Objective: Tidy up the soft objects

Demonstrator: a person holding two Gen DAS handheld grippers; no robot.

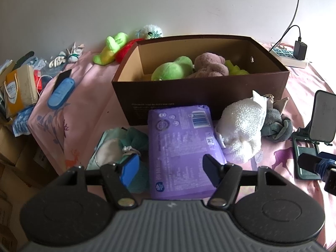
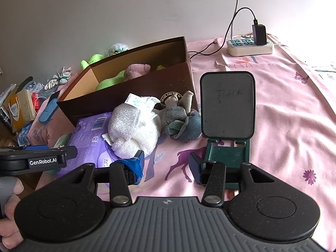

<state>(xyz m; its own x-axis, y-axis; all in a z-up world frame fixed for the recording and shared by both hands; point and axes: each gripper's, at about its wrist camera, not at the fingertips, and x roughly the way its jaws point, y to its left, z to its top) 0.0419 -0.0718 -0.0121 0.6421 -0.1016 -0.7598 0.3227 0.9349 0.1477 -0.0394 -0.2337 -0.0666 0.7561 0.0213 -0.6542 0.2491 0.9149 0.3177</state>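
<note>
A brown box point(image 1: 201, 96) on the pink bed holds a green plush point(image 1: 172, 68) and a pink plush point(image 1: 210, 65). In front of it lie a purple soft pack point(image 1: 180, 147), a white towel bundle point(image 1: 241, 128), a grey plush point(image 1: 277, 124) and a teal cloth point(image 1: 130, 140). My left gripper point(image 1: 171, 172) is open, its jaws either side of the purple pack's near end. My right gripper point(image 2: 167, 166) is open and empty over the sheet, just in front of the towel bundle point(image 2: 134, 126) and grey plush point(image 2: 182, 121). The left gripper point(image 2: 69, 152) also shows in the right wrist view.
A phone stand point(image 2: 227, 109) stands right of the grey plush. A power strip point(image 2: 250, 46) with a charger lies at the back right. A green and red plush point(image 1: 113, 48) lies behind the box. A blue case point(image 1: 61, 93), bags and cartons crowd the left edge.
</note>
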